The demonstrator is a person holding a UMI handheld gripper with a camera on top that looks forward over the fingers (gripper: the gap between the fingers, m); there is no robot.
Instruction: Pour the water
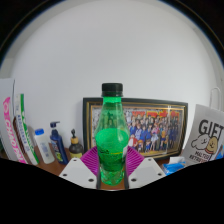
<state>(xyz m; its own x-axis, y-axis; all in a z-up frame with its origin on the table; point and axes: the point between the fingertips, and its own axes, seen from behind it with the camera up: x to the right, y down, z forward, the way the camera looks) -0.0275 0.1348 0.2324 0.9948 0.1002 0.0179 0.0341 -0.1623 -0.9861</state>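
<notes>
Bottle (112, 128): green translucent plastic, black screw cap on, label band around middle. Stands upright, long axis vertical, cap pointing up. Sits between gripper (112, 163) fingers, purple pads (92, 159) pressed against both sides of lower body; jaws narrow, clamped on it. Behind: framed group photo (150, 125) against white wall, small bottles (50, 143) to one side, "GIFT" card (208, 138) to other.

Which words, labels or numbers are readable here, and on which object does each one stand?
"GIFT": on the white box right of the framed photo.
Pink package on the left: print too blurred to read.
Green bottle, standing between the fingers of the tool: label unreadable.
Small bottles on the left: labels too small.
</notes>
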